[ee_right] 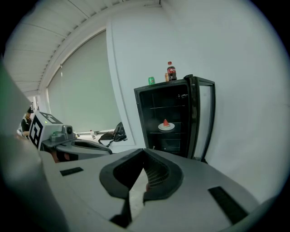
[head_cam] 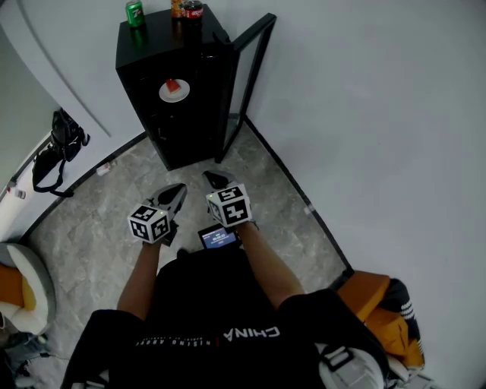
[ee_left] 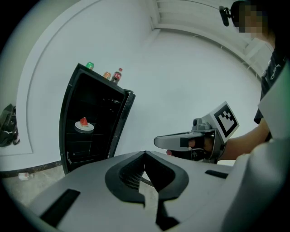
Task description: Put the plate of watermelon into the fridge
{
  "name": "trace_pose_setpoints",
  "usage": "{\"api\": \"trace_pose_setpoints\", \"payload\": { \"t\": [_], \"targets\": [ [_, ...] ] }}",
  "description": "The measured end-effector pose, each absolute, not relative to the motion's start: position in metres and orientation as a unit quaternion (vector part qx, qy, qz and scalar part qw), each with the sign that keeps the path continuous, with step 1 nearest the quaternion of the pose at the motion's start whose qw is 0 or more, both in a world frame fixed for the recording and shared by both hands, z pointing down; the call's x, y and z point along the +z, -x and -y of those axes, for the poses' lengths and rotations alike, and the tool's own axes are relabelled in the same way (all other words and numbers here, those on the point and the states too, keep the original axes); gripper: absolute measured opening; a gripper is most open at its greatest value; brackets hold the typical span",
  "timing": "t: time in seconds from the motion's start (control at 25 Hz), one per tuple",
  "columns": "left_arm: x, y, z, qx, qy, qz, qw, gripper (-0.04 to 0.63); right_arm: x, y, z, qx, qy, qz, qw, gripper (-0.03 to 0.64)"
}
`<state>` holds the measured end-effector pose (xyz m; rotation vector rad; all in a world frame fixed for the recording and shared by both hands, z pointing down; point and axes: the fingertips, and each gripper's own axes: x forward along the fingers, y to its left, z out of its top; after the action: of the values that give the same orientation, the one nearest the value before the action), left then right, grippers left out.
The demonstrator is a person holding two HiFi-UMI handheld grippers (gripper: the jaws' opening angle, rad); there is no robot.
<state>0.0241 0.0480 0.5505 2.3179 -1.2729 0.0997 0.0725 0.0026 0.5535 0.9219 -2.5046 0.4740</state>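
A white plate [head_cam: 174, 90] with a red watermelon wedge [head_cam: 172, 85] rests on a shelf inside the black fridge [head_cam: 148, 57], whose glass door [head_cam: 247, 83] stands open to the right. The plate also shows in the left gripper view [ee_left: 84, 127] and the right gripper view [ee_right: 166, 126]. My left gripper [head_cam: 178, 188] and right gripper [head_cam: 215, 179] hover side by side over the floor, well short of the fridge. Both are shut and hold nothing. Each sees the other: right gripper [ee_left: 181, 141], left gripper [ee_right: 77, 146].
A green can [head_cam: 134, 13] and a cola bottle [head_cam: 193, 9] stand on the fridge top. A black bag [head_cam: 57, 152] lies by the left wall. An orange item [head_cam: 380, 304] sits at the right wall behind me. Grey stone floor lies between me and the fridge.
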Motion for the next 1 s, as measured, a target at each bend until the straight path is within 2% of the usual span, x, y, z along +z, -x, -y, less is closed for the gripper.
{"api": "trace_pose_setpoints", "payload": {
  "t": [0.64, 1.0],
  "targets": [
    [0.569, -0.019, -0.032, 0.090, -0.833, 0.491, 0.241, 0.012, 0.569, -0.066, 0.006, 0.182, -0.323, 0.903, 0.218, 0.015],
    [0.570, -0.015, -0.030, 0.083, -0.831, 0.492, 0.244, 0.012, 0.571, -0.064, 0.003, 0.187, -0.319, 0.901, 0.225, 0.015]
  ]
}}
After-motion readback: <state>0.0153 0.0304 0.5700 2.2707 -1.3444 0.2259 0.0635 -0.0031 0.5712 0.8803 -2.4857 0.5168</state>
